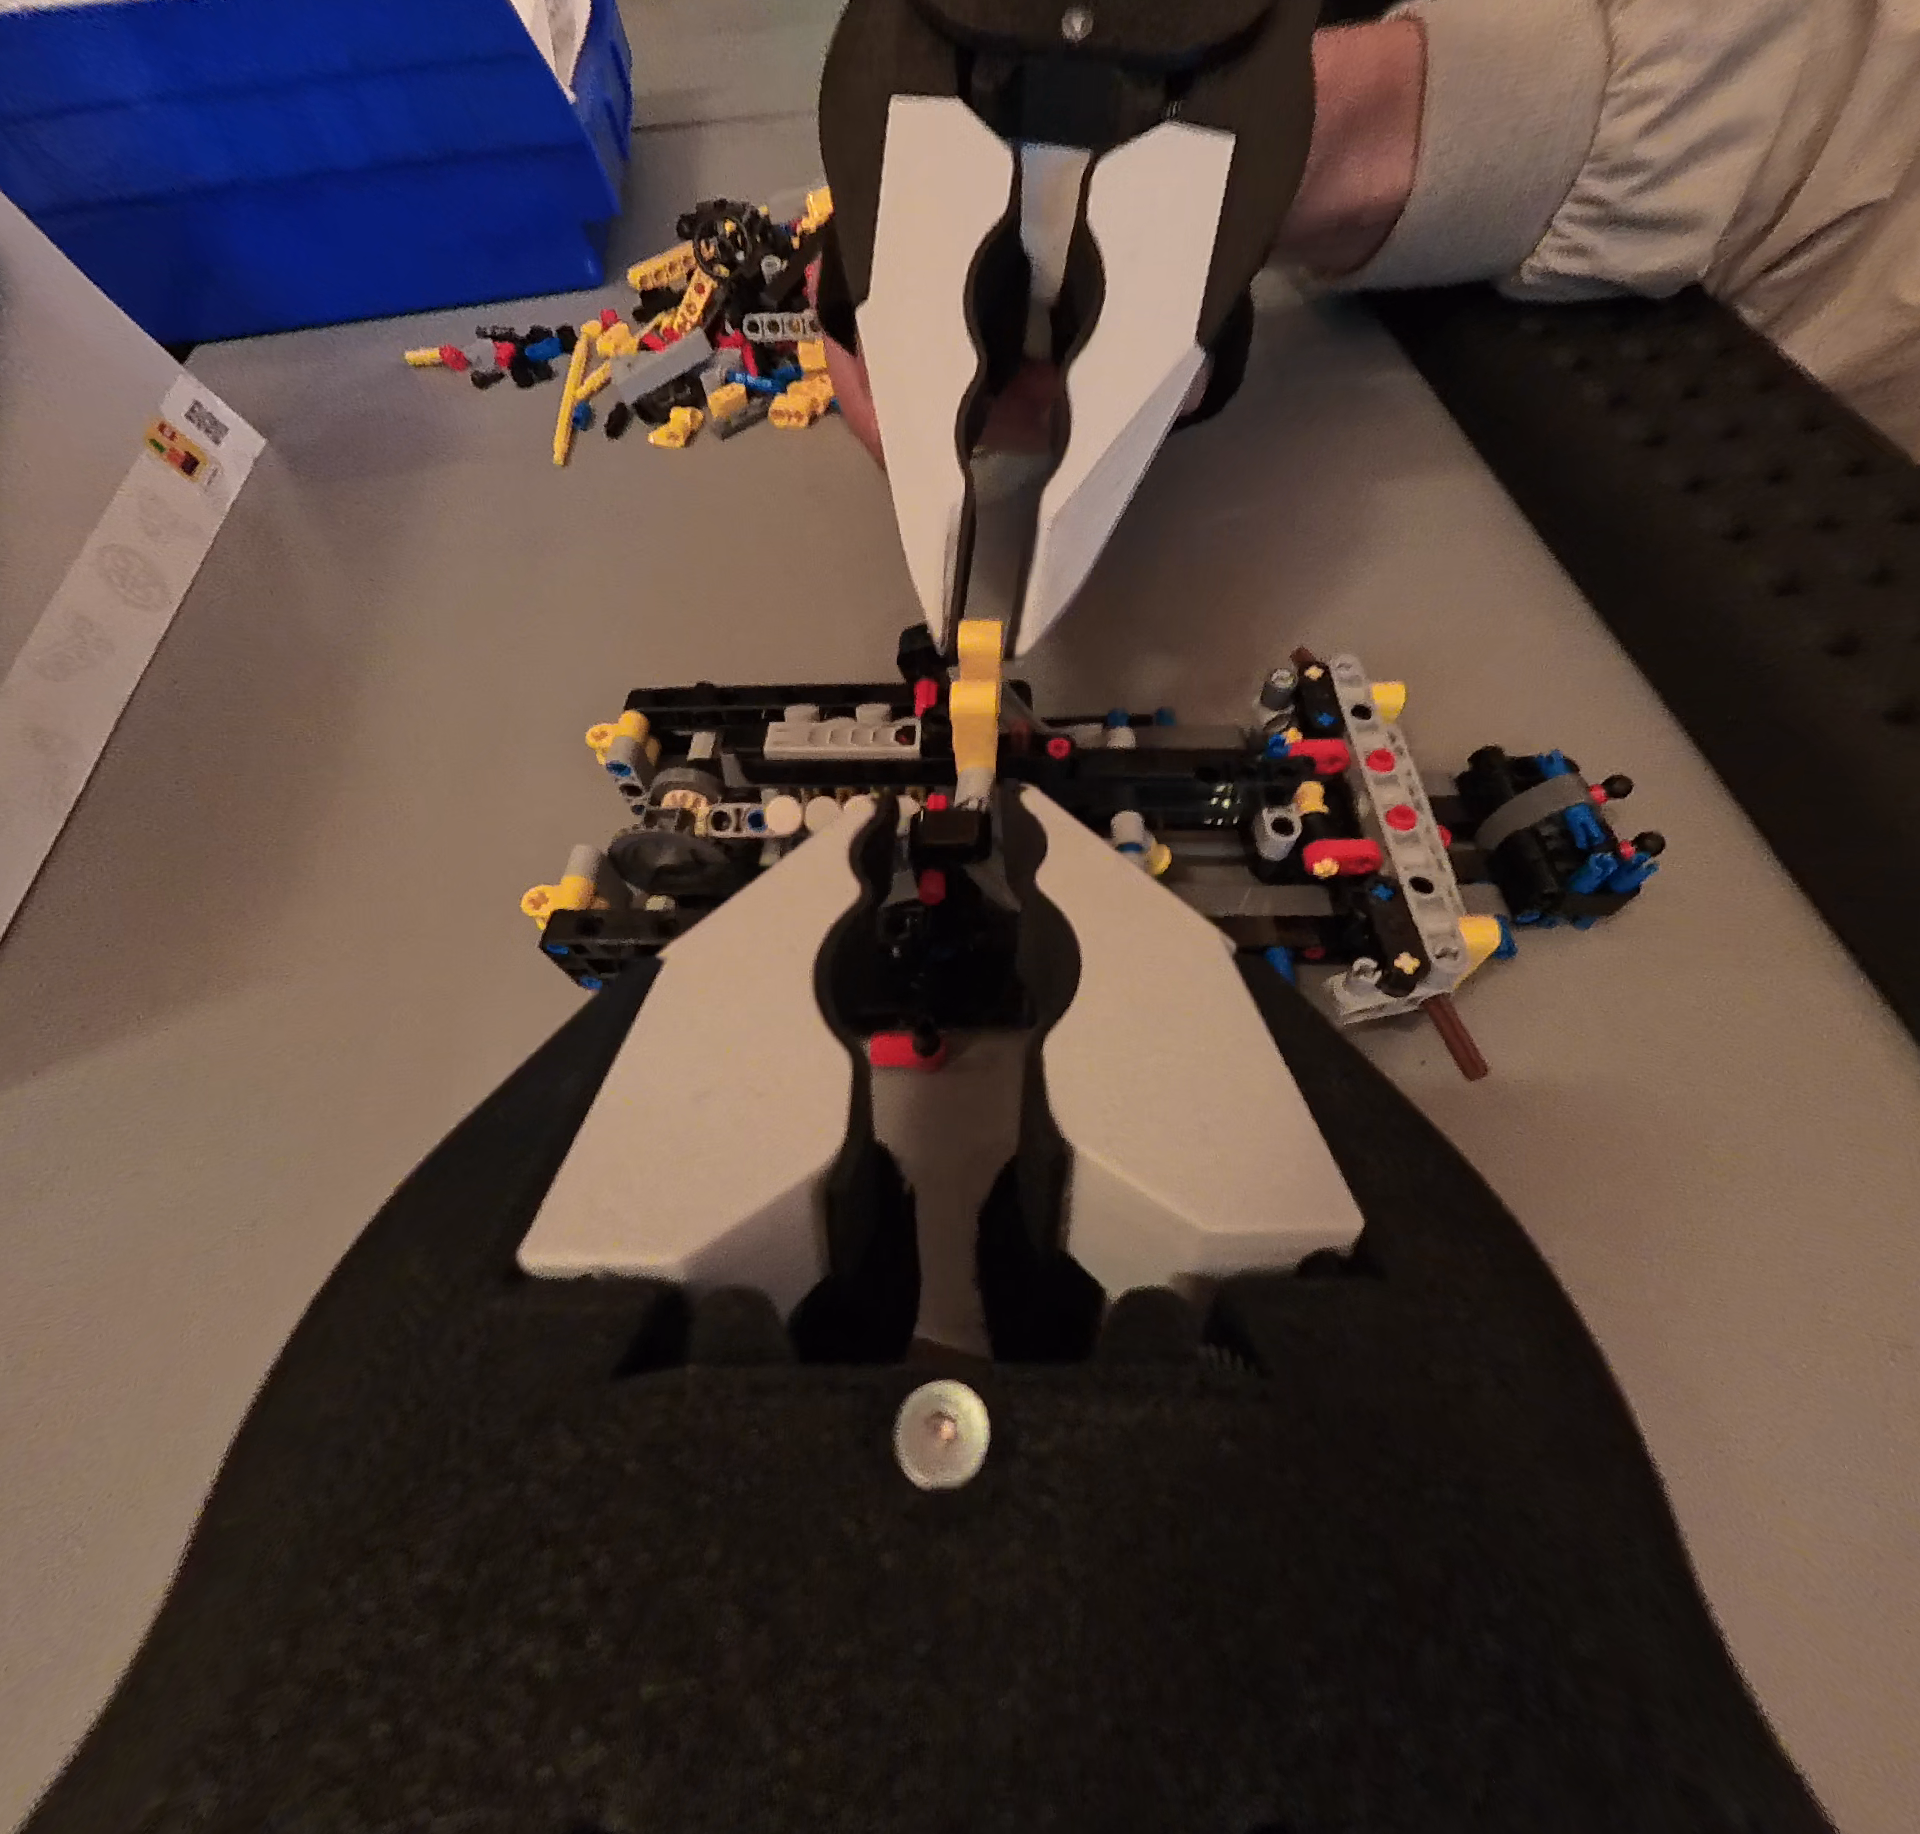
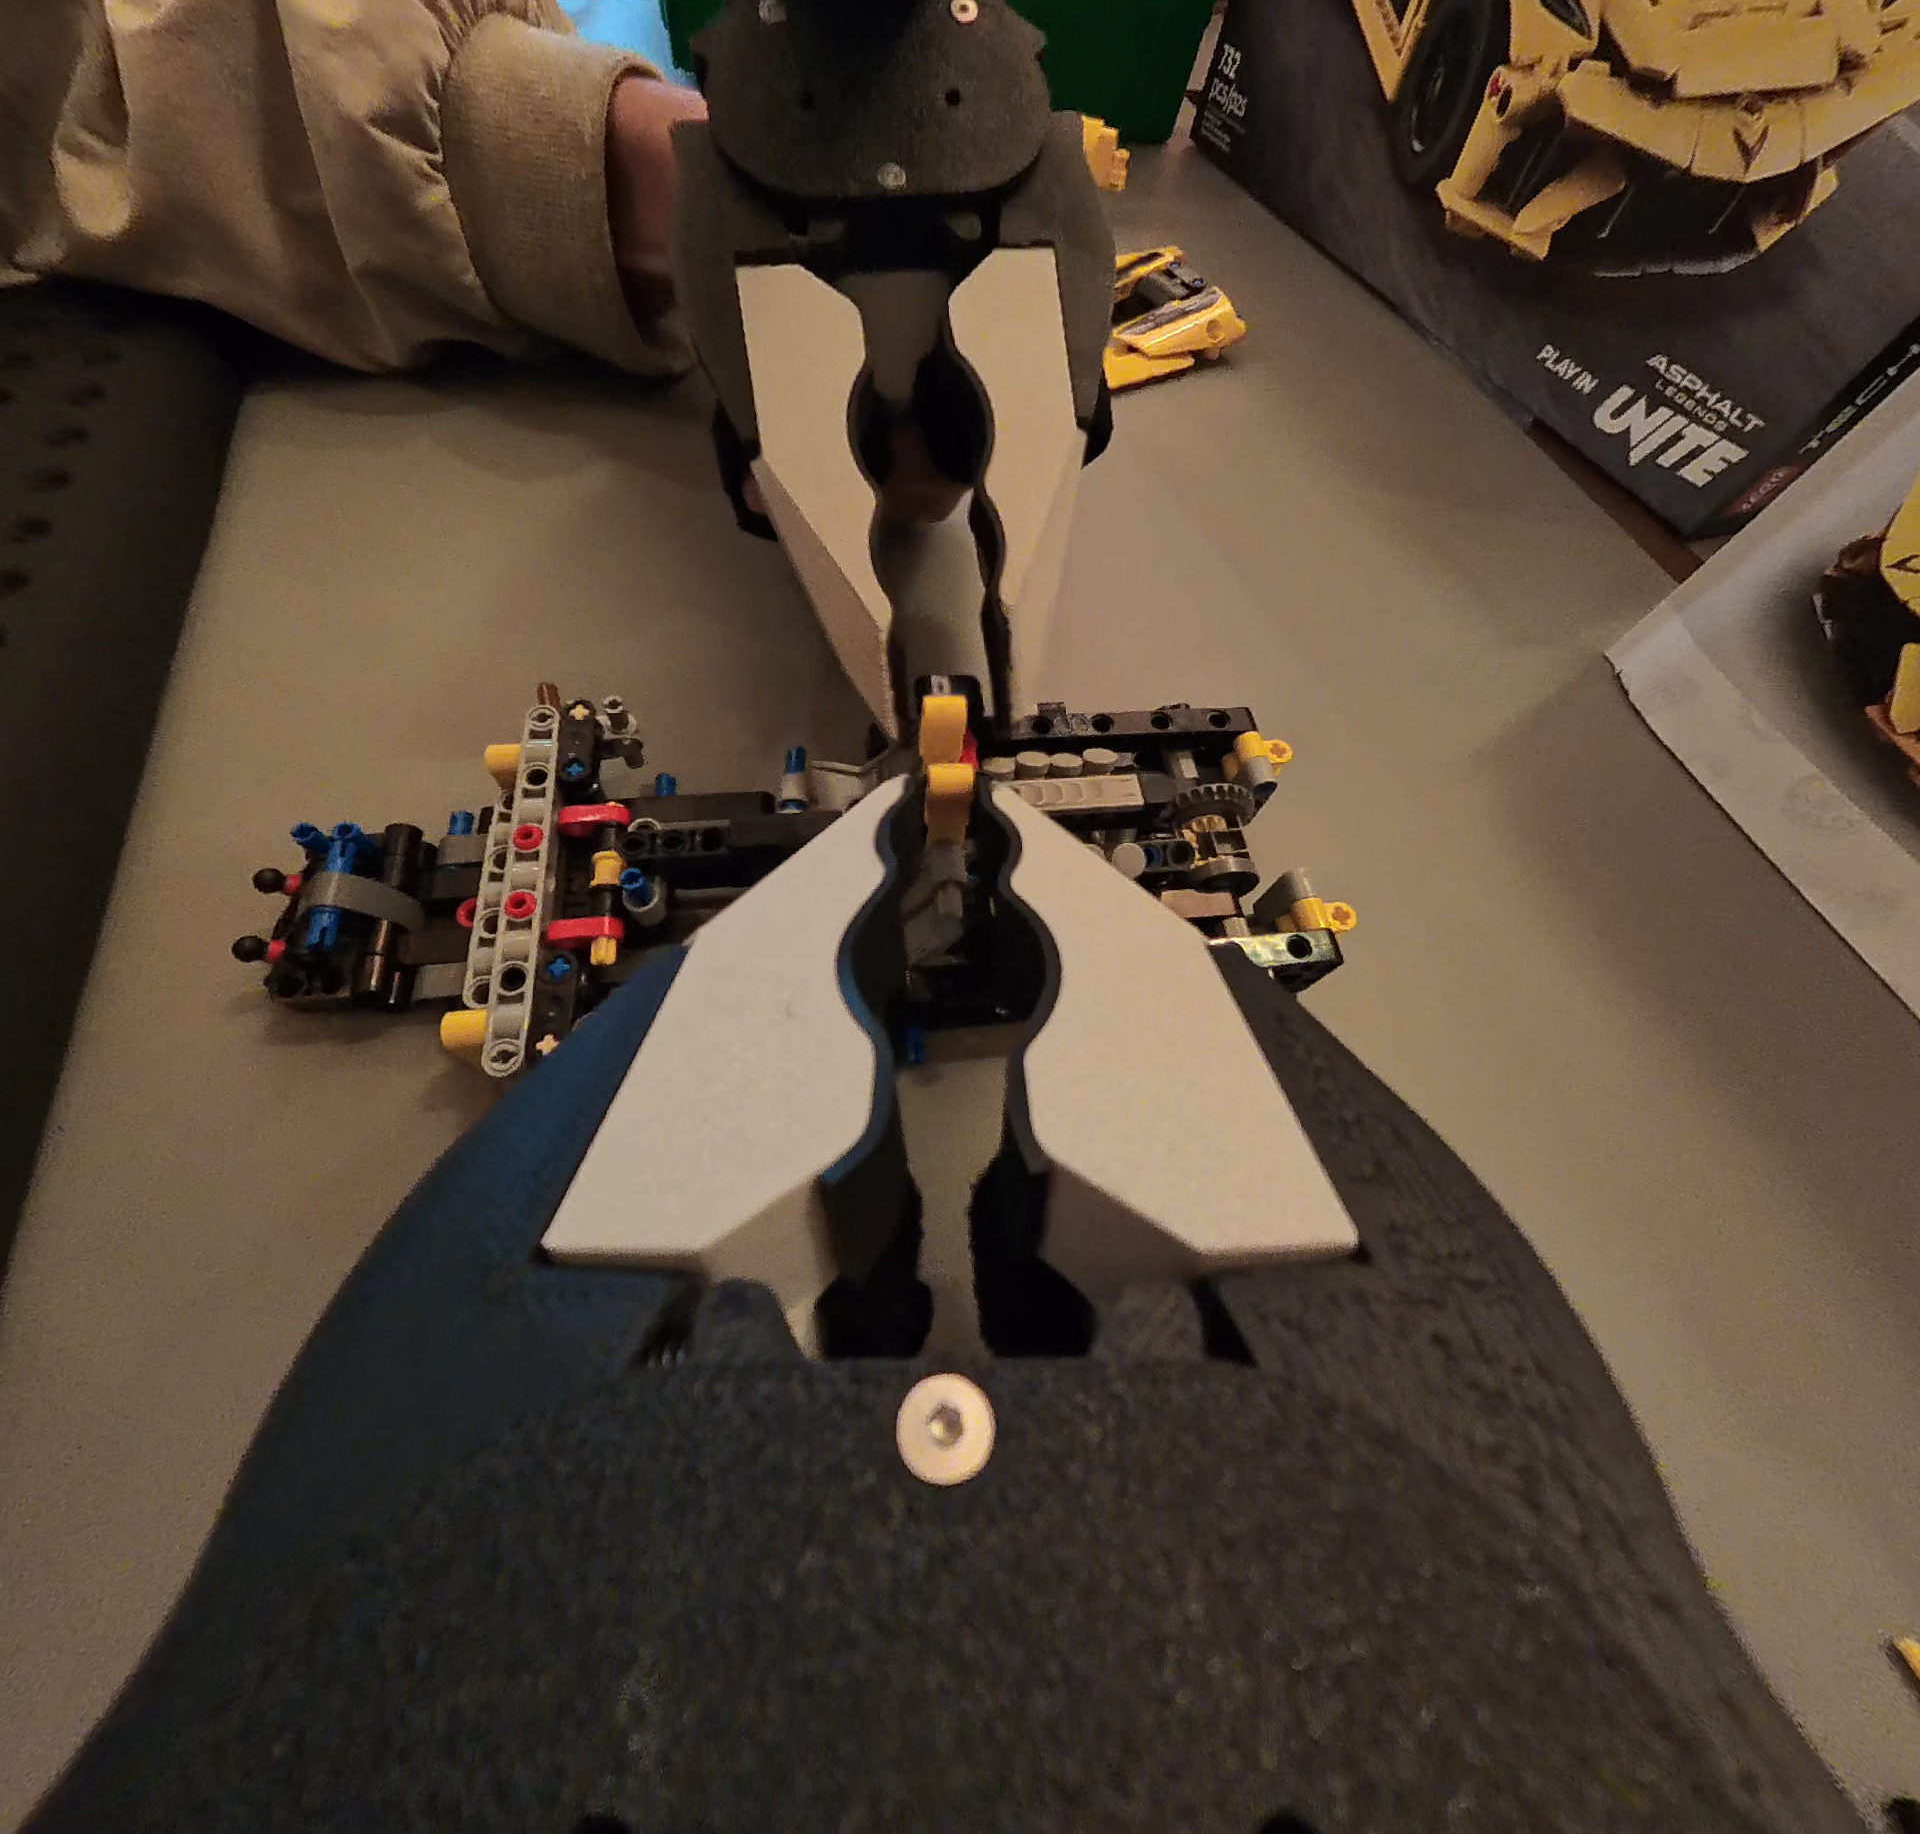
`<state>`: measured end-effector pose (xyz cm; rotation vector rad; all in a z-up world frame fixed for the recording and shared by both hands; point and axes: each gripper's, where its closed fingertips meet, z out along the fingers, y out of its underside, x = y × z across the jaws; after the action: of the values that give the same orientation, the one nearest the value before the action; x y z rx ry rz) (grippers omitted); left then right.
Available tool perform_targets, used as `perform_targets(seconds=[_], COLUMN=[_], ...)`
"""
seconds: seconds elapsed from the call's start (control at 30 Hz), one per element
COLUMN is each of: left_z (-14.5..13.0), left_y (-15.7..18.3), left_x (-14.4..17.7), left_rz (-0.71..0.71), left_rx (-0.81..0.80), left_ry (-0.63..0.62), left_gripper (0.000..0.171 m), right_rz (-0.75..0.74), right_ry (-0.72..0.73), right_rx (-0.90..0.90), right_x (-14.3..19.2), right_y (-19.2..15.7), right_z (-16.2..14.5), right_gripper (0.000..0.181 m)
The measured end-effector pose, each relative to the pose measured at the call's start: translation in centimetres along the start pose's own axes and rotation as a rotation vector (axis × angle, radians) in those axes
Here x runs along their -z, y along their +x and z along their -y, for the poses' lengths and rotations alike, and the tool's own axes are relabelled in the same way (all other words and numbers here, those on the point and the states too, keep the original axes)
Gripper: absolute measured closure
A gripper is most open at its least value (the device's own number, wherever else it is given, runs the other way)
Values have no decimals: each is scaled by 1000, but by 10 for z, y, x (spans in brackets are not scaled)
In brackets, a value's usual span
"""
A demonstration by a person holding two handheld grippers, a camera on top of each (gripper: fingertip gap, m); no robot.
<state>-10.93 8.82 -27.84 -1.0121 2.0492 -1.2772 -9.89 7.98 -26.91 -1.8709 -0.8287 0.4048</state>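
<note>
- We cannot make out what the left gripper [image 1: 940, 808] grips: its fingers [image 1: 748, 974] stand a narrow gap apart around the black middle of the brick-built chassis [image 1: 1039, 797], and whether the pads press on it is hidden.
- The right gripper [image 2: 940, 797] looks closed on the yellow upright piece [image 2: 945, 756]; the fingertips sit either side of it, though blur hides the actual contact.
- The piece's grey lower end, and where it joins the chassis, is hard to read in both views.
- The chassis lies flat on the grey bench [image 1: 364, 849], long and low, mostly black, with red, blue and yellow pins, a pale grey holed beam [image 1: 1397, 818] across one end and gears at the other.
- We count two grippers, one chassis, one yellow upright piece.
- One heap of loose bricks [image 1: 686, 330] lies beyond, too jumbled to count, beside one blue bin [image 1: 312, 143].
- A printed box [image 2: 1558, 226] is cut off at the right wrist view's edge.
- A beige sleeve [image 1: 1662, 122] shows behind the right gripper.
</note>
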Motion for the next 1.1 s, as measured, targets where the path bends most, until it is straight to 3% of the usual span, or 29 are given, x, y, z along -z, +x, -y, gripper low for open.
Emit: perform_targets(seconds=[0.23, 0.5, 1.1], left_z=[6, 4, 3], left_y=[3, 10, 20], left_x=[-8, -7, -4], left_rz=[19, -40, -86], left_rx=[-30, -69, -103], left_ry=[25, 13, -3], left_gripper=[163, 164, 165], right_rz=[11, 119, 162], right_ry=[-4, -14, -31], right_rx=[-27, -92, -107], right_x=[-3, 2, 7], right_y=[1, -6, -16], right_z=[-1, -5, -7], right_gripper=[174, 175, 175])
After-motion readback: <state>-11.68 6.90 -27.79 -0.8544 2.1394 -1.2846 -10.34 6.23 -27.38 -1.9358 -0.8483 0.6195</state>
